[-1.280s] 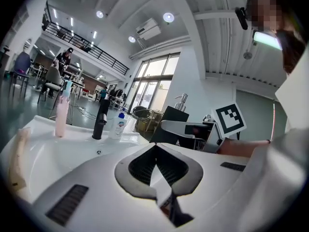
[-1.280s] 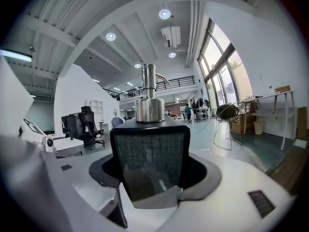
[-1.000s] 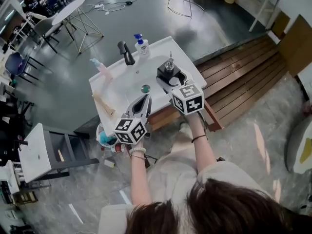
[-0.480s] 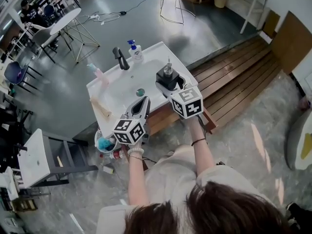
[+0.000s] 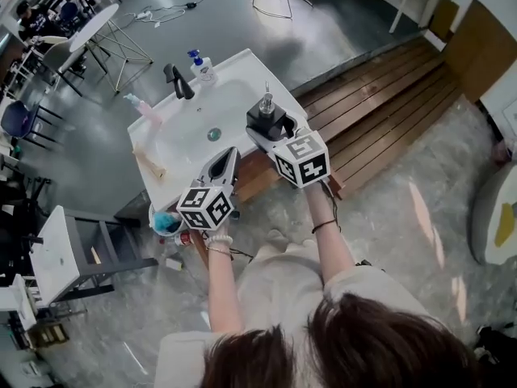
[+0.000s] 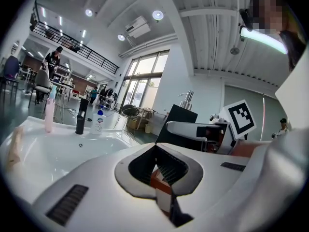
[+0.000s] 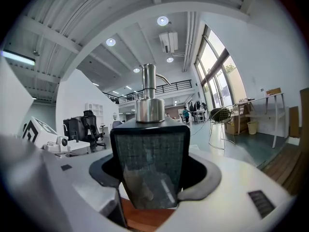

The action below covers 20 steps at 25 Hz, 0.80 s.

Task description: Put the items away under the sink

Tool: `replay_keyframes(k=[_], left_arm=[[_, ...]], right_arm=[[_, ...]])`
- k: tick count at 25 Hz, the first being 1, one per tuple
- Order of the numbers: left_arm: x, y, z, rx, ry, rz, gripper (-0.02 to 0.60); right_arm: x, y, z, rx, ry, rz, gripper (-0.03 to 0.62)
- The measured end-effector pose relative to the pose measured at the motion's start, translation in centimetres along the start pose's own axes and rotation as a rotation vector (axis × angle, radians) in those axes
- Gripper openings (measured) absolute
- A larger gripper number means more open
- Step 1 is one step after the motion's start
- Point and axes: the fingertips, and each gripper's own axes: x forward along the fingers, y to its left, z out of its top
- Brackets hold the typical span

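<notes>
Clamps a black square soap dispenser (image 5: 265, 120) upright in the right gripper (image 5: 271, 129), jaws spread wide and pressing on its two sides, at the right rim of the white sink (image 5: 182, 148), beside the wooden decking (image 5: 363, 95). Holds the left gripper (image 5: 225, 156) over the sink's front edge, jaws closed together on nothing. Elsewhere on the rim: a black tap (image 5: 176, 81) and a blue-pump bottle (image 5: 202, 65) at the far side, a pink bottle (image 5: 145, 110) at the left.
</notes>
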Motion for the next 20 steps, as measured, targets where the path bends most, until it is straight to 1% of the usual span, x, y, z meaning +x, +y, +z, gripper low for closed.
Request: replay_keyframes(k=[3,7,12,20], left_arm=[[-0.6,-2.0,-1.2,-0.015,0.012,0.011,0.002],[-1.3,-3.8,-2.3,-0.03,0.009,0.033,0.002],[-2.8,-5.8,-3.8,-0.051,0.001,0.071,0.002],[-4.7,-8.4,-6.3,-0.071,0.017,0.093,0.002]], right_arm=[[-1.9,-0.5,-0.4,0.018,0.011,0.0,0.319],[-3.8,-0.8,-1.3,0.027,0.027,0.01,0.319],[-6.0,0.2,-2.7,0.023,0.053,0.048,0.319],[-8.2,1.7,-4.6,0.024,0.076,0.069,0.319]])
